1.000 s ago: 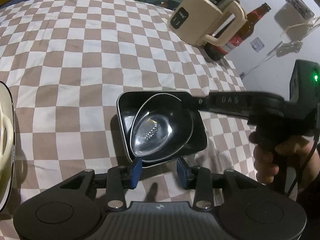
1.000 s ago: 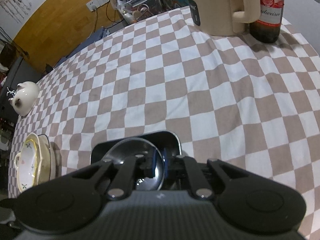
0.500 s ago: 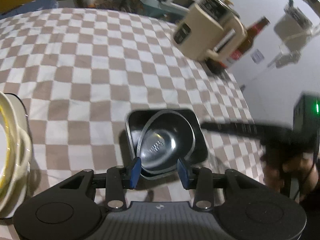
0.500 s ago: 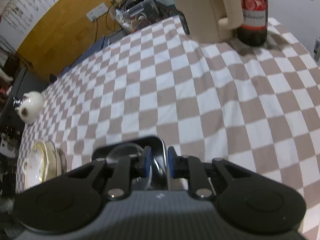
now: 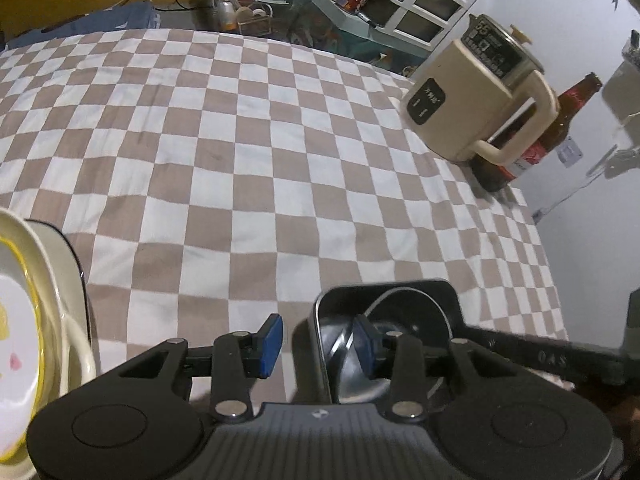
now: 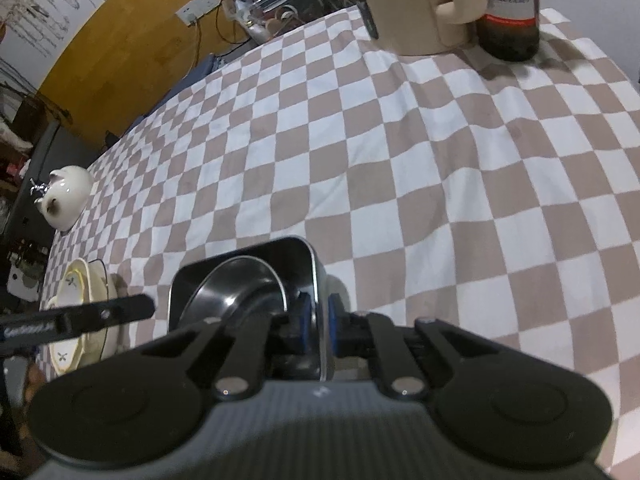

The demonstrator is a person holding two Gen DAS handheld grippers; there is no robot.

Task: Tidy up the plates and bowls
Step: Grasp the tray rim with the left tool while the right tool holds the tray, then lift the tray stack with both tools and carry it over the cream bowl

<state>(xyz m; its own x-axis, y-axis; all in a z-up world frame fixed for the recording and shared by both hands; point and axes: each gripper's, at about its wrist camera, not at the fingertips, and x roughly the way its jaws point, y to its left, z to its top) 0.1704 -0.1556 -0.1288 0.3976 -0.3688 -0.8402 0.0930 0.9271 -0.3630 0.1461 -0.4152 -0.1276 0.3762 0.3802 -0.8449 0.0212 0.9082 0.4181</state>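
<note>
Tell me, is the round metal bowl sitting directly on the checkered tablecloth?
No, the metal bowl sits inside the black rectangular tray, and the tray separates it from the checkered tablecloth.

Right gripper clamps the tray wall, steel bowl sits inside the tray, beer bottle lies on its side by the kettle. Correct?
Not quite: the beer bottle stands upright by the kettle, as the right wrist view shows. The rest holds: right gripper clamps the tray wall, steel bowl inside.

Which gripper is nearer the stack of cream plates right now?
Left. The left gripper straddles the black tray's wall on the side facing the cream plates; the right gripper clamps the tray's far wall.
</note>
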